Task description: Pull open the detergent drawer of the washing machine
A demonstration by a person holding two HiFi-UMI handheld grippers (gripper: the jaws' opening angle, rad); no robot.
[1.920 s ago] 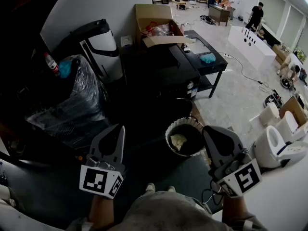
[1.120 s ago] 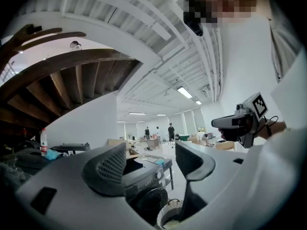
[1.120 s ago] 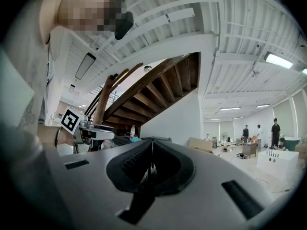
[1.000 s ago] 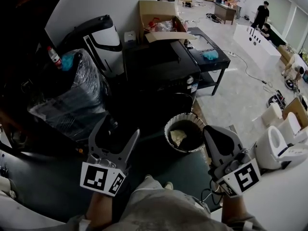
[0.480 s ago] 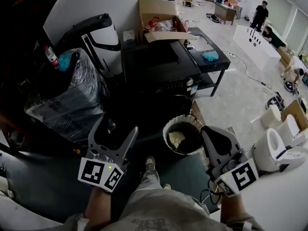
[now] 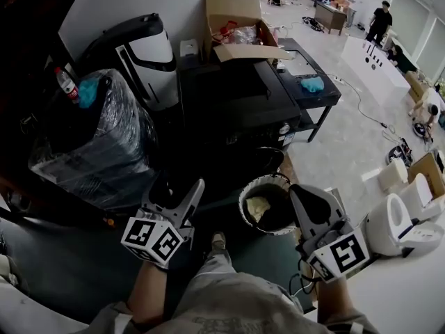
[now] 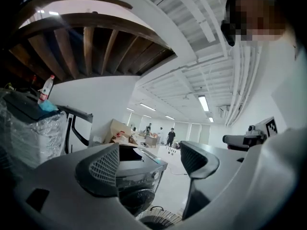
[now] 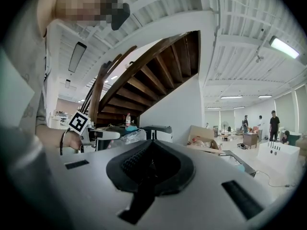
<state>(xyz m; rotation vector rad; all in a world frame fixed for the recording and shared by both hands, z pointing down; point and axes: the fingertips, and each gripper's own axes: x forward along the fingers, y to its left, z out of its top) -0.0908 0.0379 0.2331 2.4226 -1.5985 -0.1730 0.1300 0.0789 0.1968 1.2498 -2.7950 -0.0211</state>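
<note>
The black washing machine (image 6: 233, 106) stands ahead of me, its control knob (image 6: 284, 129) on the front panel. I cannot tell the detergent drawer apart on that dark front. My left gripper (image 6: 174, 190) hangs short of the machine. Its jaws have just been opening and stand open, with nothing between them. In the left gripper view the washing machine (image 7: 139, 169) shows between the pads (image 7: 103, 169), still some way off. My right gripper (image 6: 303, 195) is shut and empty, to the right above a bin. In the right gripper view the pads (image 8: 139, 164) meet.
A round bin (image 6: 268, 204) sits on the floor right of the machine's front. A plastic-wrapped bulk (image 6: 90, 138) stands at left, a white-and-black appliance (image 6: 146, 51) behind it. A cardboard box (image 6: 236, 19), a low black table (image 6: 309, 82) and white toilets (image 6: 407, 218) are further off.
The left jaws went from nearly shut to wide open, and that gripper rolled and sank. Both grippers moved forward, and the washing machine looms closer.
</note>
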